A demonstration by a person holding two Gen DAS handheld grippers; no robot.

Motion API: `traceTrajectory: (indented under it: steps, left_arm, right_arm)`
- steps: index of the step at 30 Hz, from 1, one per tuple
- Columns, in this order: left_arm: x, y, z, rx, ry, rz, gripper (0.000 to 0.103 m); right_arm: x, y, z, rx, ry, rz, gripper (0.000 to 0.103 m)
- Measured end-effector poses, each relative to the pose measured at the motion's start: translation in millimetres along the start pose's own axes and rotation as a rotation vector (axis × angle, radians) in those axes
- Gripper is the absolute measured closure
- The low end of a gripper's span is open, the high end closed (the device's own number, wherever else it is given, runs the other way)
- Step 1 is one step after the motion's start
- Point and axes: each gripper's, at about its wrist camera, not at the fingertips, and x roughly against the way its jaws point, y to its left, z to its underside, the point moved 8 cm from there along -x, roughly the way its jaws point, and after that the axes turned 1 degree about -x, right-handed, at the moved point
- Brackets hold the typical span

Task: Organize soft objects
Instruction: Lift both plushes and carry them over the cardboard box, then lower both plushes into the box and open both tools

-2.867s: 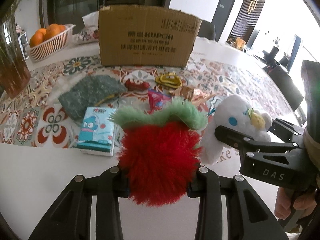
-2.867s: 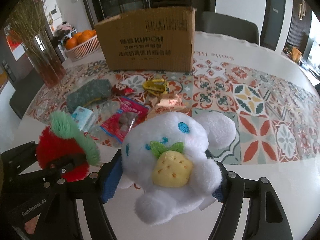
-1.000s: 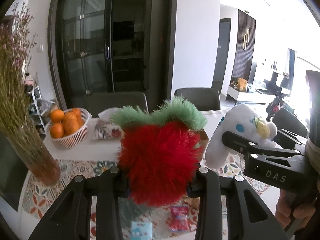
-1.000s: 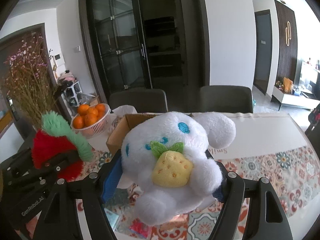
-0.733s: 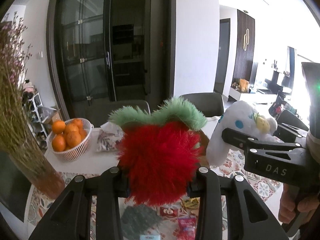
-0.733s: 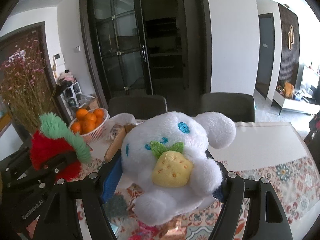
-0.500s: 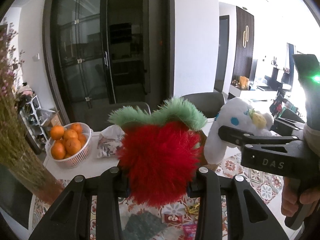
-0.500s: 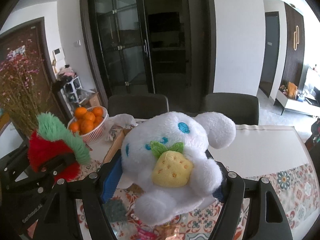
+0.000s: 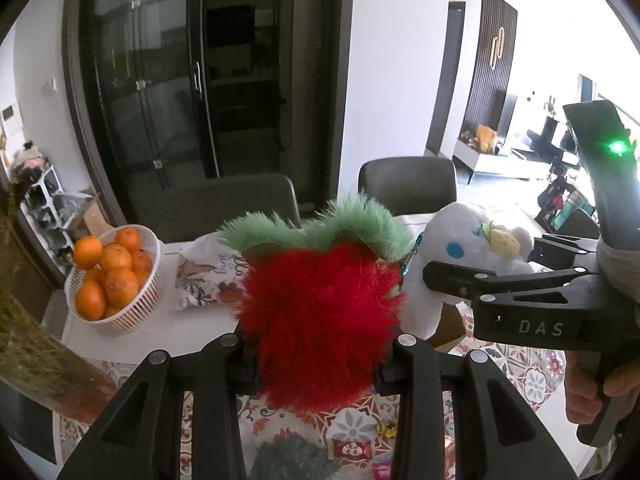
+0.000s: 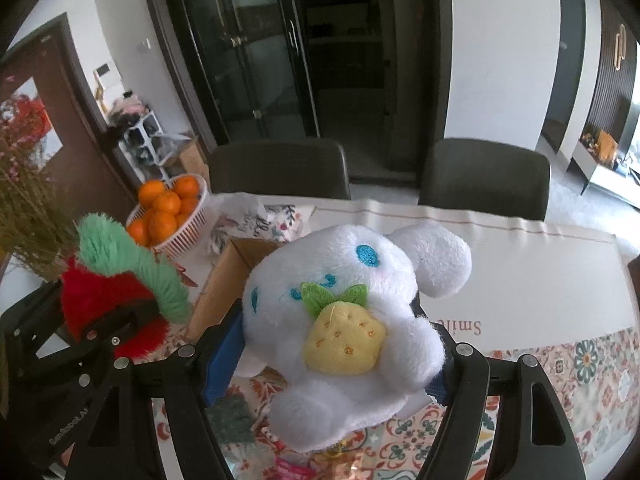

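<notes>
Toys are lifted but not yet stowed: the left gripper (image 9: 316,364) clamps the red furry plush (image 9: 320,320), the right gripper (image 10: 332,364) clamps the white plush (image 10: 348,320), both above the worktop (image 10: 540,280), the cardboard box (image 10: 224,284) just beyond and below.

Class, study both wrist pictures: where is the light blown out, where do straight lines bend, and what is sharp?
Left wrist view: the room at right is washed out to white, the dark cabinet doors bow with fisheye curve, and the red furry toy is sharp. Right wrist view: corners go black, the table's far edge curves, and the white plush is crisp.
</notes>
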Motion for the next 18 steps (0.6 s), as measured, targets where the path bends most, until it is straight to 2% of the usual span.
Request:
traceTrajectory:
  steps: [10,18]
  left_arm:
    - [-56.0,2.8,6.3,0.005,0.141,0.057,0.066]
    - [-99.9,0.4,30.2,-0.025,0.289,0.092,0.065]
  right_arm:
    - [-58.6,-11.1,2.8,-0.010,0.159,-0.028,0.028]
    - [-95.9,-17.7,15.1,0.012,0.274,-0.021,0.027]
